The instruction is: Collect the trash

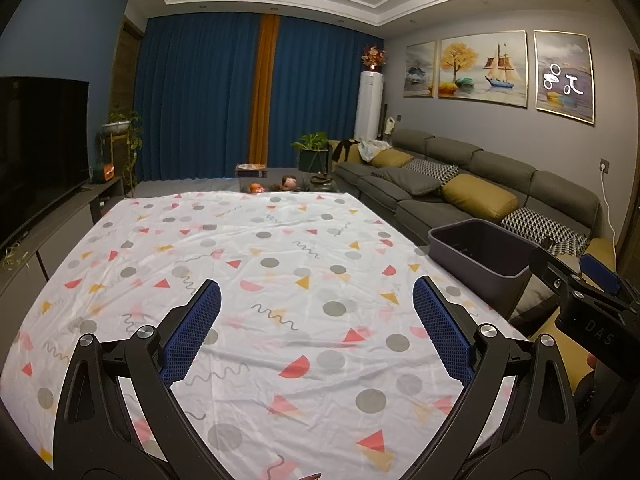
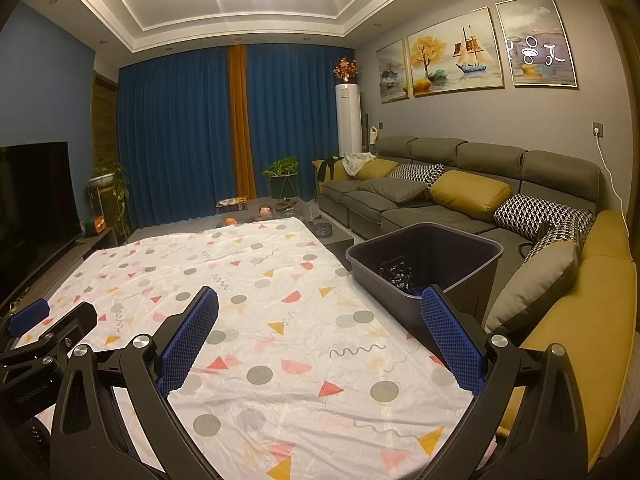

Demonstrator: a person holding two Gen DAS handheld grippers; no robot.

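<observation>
Both claws gape empty over the tablecloth [image 1: 280, 280]; bin [image 2: 424, 256] at its right edge.

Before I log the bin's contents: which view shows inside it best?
The right wrist view: it looks down into the bin, showing crumpled dark trash at the bottom. The left wrist view shows it from lower, its inside mostly hidden.

A table covered by a white patterned cloth [image 1: 256, 280] printed with grey dots, red and yellow triangles, dark squiggles, a dark bin [image 2: 436, 256] set at the cloth's right edge
</observation>
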